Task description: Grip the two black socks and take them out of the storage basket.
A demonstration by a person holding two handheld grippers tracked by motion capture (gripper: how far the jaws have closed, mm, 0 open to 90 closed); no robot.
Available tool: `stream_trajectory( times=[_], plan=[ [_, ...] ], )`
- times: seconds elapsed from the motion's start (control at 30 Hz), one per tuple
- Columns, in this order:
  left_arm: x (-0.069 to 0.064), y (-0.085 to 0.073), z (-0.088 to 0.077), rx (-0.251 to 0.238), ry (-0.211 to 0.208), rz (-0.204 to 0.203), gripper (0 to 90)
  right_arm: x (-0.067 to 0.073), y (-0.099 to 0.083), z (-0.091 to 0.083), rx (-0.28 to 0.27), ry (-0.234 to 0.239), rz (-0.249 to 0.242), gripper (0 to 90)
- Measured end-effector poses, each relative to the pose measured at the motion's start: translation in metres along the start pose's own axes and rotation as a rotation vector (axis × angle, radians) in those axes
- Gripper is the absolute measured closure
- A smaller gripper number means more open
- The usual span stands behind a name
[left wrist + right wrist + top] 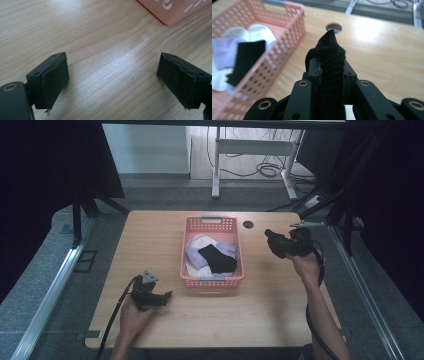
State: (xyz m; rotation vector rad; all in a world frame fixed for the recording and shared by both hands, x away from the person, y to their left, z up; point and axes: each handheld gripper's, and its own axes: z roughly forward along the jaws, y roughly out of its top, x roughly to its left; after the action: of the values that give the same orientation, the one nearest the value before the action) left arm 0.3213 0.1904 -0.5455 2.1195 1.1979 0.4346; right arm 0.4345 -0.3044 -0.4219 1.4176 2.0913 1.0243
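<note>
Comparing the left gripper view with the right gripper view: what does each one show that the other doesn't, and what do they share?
Left gripper view alone: the left claw, jaws wide apart over bare wood, nothing between them. Right gripper view alone: the right claw clamped on a black knitted sock, the white, lilac and black clothes inside the basket, and a round cable hole. Shared: the pink perforated plastic basket and the light wooden table.

One pink basket [212, 222], two black socks [218, 258], two hand-held grippers [167, 295].
</note>
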Motion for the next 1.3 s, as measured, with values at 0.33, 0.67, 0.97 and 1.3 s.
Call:
stream_trajectory(
  times=[0.33, 0.67, 0.97, 1.3],
  plan=[
    [0.0, 0.0, 0.0, -0.001, 0.0, -0.001, 10.2, -0.013, -0.035, 0.031, 0.102, -0.04, 0.018, 74.5],
    [0.0, 0.0, 0.0, 0.003, 0.0, 0.003, 10.2, -0.016, -0.04, 0.029, 0.138, -0.01, 0.026, 45.5],
    [0.0, 0.0, 0.0, 0.003, 0.0, 0.003, 10.2, 0.009, -0.011, 0.012, 0.067, 0.053, -0.023, 40.8],
    [0.0, 0.0, 0.0, 0.005, 0.0, 0.006, 10.2, 0.058, 0.021, 0.024, 0.058, 0.156, -0.094, 40.6]
  ],
)
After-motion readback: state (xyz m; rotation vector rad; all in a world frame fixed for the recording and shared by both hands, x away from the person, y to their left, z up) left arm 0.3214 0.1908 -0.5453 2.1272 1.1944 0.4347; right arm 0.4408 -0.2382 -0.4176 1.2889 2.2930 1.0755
